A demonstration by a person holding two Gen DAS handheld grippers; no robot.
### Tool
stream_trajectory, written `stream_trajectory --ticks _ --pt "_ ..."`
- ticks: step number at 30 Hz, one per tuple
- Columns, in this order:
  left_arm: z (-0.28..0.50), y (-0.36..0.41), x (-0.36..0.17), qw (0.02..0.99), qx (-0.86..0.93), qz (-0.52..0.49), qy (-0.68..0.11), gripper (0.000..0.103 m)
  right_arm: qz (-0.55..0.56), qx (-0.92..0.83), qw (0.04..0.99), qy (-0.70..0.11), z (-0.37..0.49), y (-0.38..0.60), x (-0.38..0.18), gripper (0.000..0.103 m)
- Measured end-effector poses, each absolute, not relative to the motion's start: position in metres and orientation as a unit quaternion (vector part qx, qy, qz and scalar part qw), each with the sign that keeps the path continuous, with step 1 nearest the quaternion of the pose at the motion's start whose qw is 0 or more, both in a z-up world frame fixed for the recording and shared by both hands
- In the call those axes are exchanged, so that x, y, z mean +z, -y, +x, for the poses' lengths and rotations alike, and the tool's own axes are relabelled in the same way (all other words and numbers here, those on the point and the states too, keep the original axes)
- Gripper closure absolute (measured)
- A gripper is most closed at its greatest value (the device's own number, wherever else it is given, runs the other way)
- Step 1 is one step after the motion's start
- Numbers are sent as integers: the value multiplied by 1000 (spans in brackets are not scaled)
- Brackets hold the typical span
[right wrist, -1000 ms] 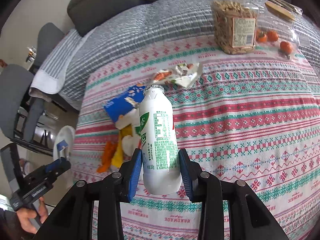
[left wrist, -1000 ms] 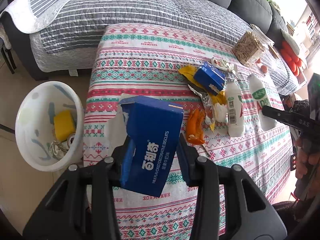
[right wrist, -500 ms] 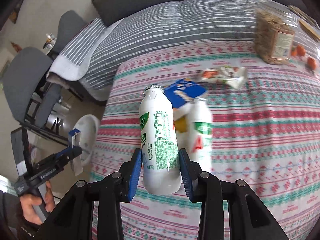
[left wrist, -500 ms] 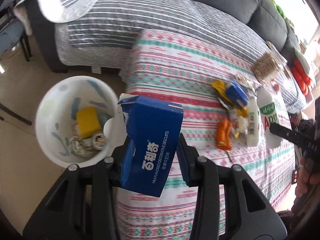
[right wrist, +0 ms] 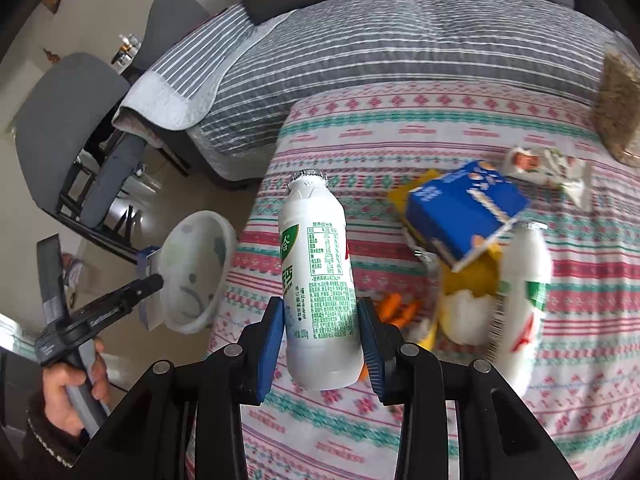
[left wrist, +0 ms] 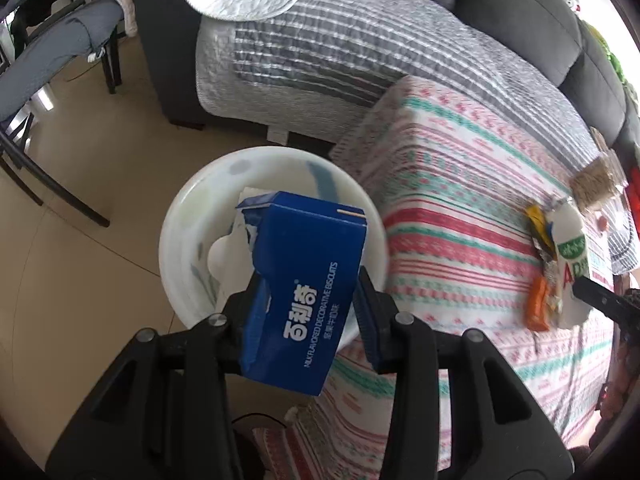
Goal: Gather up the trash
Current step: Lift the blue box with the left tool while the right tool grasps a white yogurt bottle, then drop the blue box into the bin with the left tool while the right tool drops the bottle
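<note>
1. Left wrist view: the left gripper (left wrist: 306, 300) pinches a blue box (left wrist: 304, 292) at centre.
2. Behind the box, a white basin (left wrist: 188, 220) sits on the floor.
3. At 3 o'clock, wrappers (left wrist: 538, 304) lie on the tablecloth (left wrist: 452, 216).
4. Right wrist view: the right gripper (right wrist: 322, 332) clamps a white bottle (right wrist: 318, 280); another bottle (right wrist: 524, 292) lies at 3 o'clock.

A dark grey upholstered sofa (left wrist: 532, 12) runs behind the table, its seat draped with a grey quilted throw with white stripes (left wrist: 360, 48). A table cloth banded in pink, green and white (left wrist: 460, 208) covers the table. Grey padded chairs on black metal legs (right wrist: 68, 120) stand on the beige tiled floor (left wrist: 100, 168). A clear jar of brown snacks (right wrist: 620, 108) stands near the cloth's far edge.
</note>
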State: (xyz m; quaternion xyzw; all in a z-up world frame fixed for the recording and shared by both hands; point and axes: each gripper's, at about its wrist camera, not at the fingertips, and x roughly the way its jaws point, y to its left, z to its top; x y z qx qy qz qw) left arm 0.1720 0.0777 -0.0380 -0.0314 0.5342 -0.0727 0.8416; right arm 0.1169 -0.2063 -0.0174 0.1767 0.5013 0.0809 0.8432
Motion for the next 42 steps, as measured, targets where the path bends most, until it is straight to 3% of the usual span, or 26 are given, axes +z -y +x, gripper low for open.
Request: stream_trajectory --ticks 6,9,11,21,23,35,42 --pt "186 -78 -58 837 -59 -42 -543 59 172 84 841 -506 127 195 -27 65" --pt "191 -78 -58 837 -49 -38 -544 42 170 84 842 -505 127 196 -28 65" --pt "188 -77 -52 844 -32 -30 -534 22 170 84 843 -503 126 197 -26 65" --pt "164 -96 -31 861 -2 -21 -508 14 154 109 849 -494 121 173 -14 65" --pt "156 -103 -29 864 15 -9 -504 4 146 114 847 -497 122 163 -14 65" --pt "133 -161 -26 857 57 -27 -511 3 106 156 832 -522 160 68 -27 65" --pt "129 -185 -31 856 70 -18 -512 3 103 158 811 -554 193 20 -64 65"
